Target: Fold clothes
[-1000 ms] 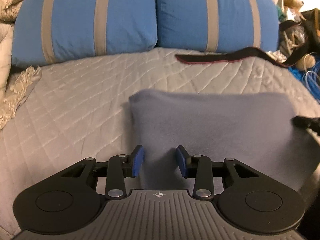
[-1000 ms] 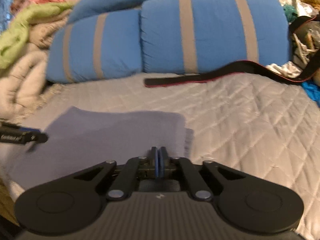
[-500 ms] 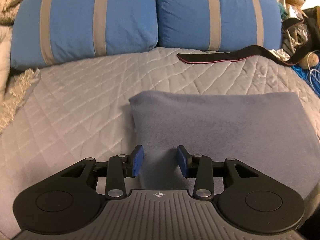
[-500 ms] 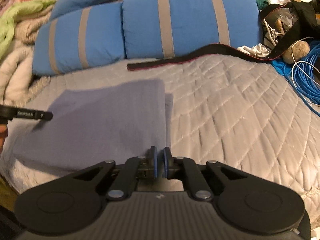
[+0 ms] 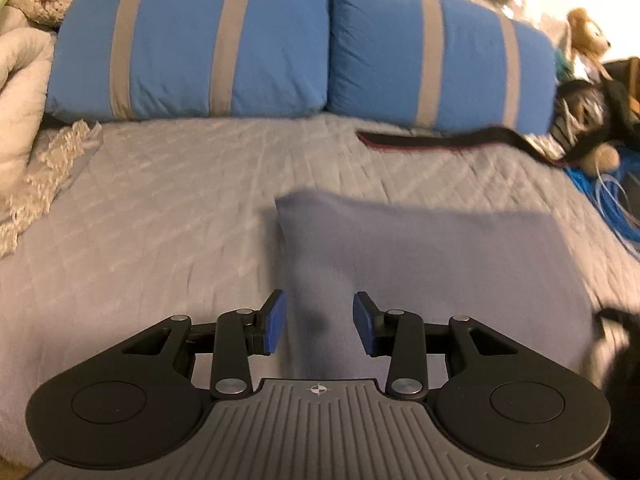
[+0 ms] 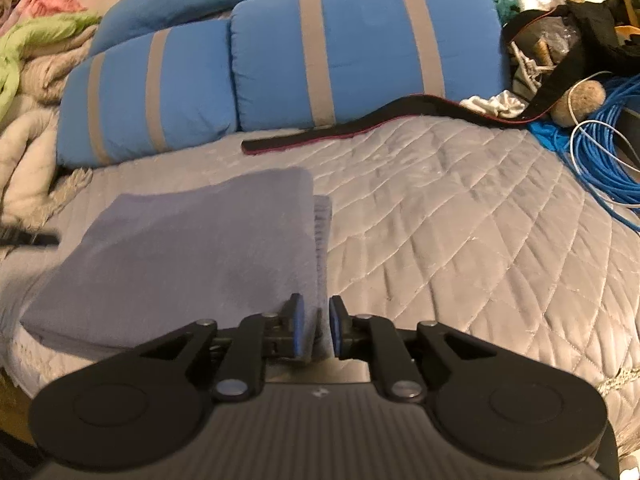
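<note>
Folded grey garment (image 6: 192, 252) sits flat on the bed (image 6: 460, 240); left gripper (image 5: 319, 328) open over it, right gripper (image 6: 316, 330) jaws just parted, gripping nothing.

One folded grey-blue cloth (image 6: 192, 248) at centre frame, two striped blue pillows (image 6: 360, 52) across the top, one black strap (image 6: 360, 128), one blue cable coil (image 6: 600, 152) far right, two hand-held grippers (image 6: 315, 330).

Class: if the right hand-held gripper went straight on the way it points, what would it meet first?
Probably the folded grey-blue cloth, near its right edge; the right hand-held gripper stands open just over it. Depth is unclear.
</note>
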`<control>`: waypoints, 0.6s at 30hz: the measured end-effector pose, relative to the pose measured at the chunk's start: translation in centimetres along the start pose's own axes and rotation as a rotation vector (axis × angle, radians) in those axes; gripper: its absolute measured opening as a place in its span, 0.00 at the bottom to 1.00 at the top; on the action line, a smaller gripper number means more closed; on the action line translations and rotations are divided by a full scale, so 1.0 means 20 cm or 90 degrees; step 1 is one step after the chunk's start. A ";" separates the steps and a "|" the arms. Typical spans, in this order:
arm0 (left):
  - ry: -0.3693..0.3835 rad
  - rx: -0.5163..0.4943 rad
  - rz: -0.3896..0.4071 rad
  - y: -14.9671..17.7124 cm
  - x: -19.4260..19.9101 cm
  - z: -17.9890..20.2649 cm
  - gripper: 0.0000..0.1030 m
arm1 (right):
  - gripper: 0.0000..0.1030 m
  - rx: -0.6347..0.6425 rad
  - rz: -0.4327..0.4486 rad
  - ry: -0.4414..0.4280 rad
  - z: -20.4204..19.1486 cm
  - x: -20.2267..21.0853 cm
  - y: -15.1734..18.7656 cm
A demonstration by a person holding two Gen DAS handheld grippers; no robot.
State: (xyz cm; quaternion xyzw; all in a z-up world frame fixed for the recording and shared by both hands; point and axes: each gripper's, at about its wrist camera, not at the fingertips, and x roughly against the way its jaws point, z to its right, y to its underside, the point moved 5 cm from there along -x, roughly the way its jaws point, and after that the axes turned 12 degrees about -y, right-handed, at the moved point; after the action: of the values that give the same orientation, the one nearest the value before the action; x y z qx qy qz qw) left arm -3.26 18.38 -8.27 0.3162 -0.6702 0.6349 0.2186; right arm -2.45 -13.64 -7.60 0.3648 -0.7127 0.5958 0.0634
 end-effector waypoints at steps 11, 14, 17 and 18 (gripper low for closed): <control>-0.026 -0.129 -0.026 0.14 -0.04 0.08 0.35 | 0.32 0.051 0.069 -0.026 -0.03 -0.34 -0.37; -0.022 -0.122 -0.024 0.12 -0.04 0.08 0.35 | 0.31 0.021 0.036 -0.024 0.03 -0.48 -0.40; -0.017 -0.108 -0.005 0.10 -0.02 0.07 0.35 | 0.32 -0.034 -0.001 -0.024 0.13 -0.57 -0.38; -0.018 -0.101 0.002 0.09 -0.01 0.06 0.35 | 0.33 -0.044 -0.003 -0.028 0.14 -0.57 -0.38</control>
State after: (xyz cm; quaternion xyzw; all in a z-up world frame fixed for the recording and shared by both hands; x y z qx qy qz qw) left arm -4.18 17.15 -9.83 0.3057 -0.7219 0.5757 0.2322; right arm 11.28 -11.27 -8.29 0.3773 -0.7332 0.5624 0.0617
